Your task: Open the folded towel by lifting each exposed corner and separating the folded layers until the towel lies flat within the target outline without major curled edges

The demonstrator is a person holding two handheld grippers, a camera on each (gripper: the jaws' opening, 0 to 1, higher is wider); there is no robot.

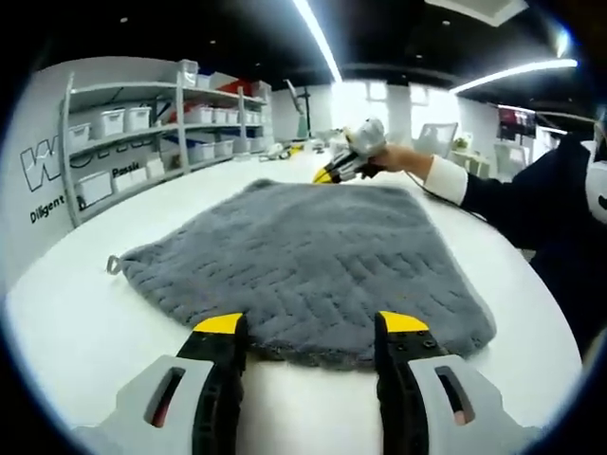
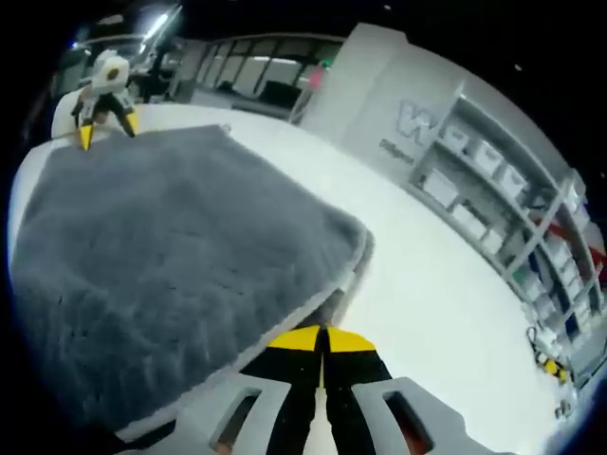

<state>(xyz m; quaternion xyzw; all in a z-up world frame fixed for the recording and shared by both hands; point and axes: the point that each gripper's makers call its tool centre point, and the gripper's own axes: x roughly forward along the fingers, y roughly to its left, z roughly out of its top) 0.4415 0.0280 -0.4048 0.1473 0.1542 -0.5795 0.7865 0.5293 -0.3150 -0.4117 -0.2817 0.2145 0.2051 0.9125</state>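
Our left tongs (image 1: 311, 327) sit apart at the near edge of the gray towel (image 1: 303, 256), spread on the white worktop (image 1: 85, 322). Our right tongs (image 2: 322, 337) are shut together, empty, by the far edge. We should pinch one corner and lift slowly.

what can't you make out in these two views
- Target outline: hidden if present, the towel covers the table in the left gripper view.
- Whether the right gripper pinches the towel's edge: right gripper view, its tips cover the contact.
- Shelf bins: contents too small, left gripper view.
- Wall lettering: cut off.
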